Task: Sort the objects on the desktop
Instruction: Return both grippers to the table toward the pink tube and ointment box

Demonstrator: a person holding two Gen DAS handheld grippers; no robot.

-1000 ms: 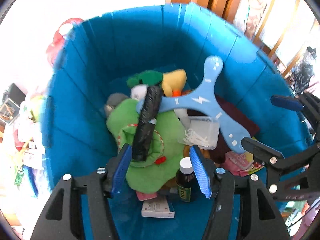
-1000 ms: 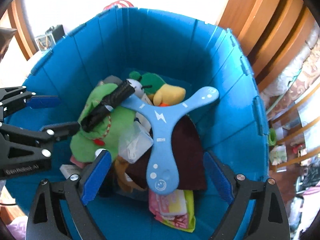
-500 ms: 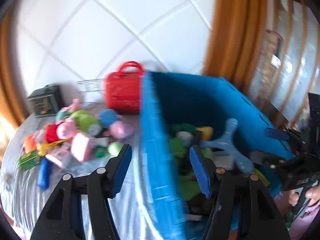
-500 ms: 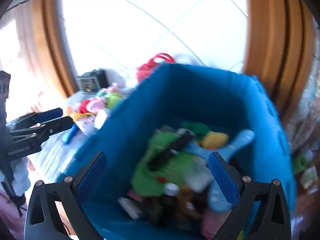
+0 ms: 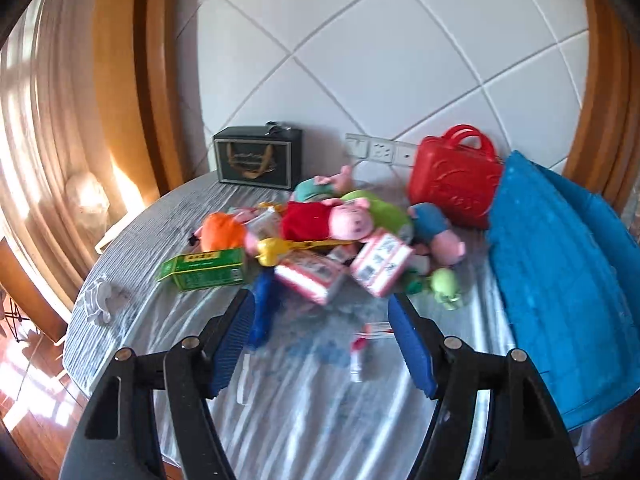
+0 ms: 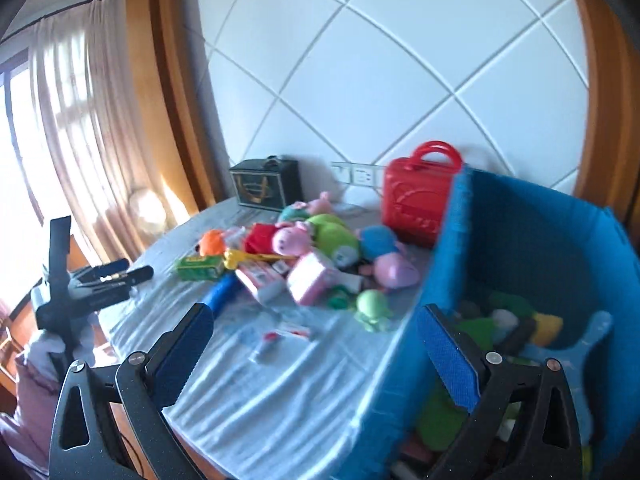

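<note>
Left wrist view: left gripper (image 5: pixel 322 340), jaws just widened and empty, faces the pink pig plush (image 5: pixel 328 222); soft, light, best pinched across its red body.

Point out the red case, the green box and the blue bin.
red case (image 5: pixel 452 184), left wrist view, front face.
green box (image 5: pixel 204 270), left wrist view, long side.
blue bin (image 6: pixel 448 240), right wrist view, near wall.
</note>
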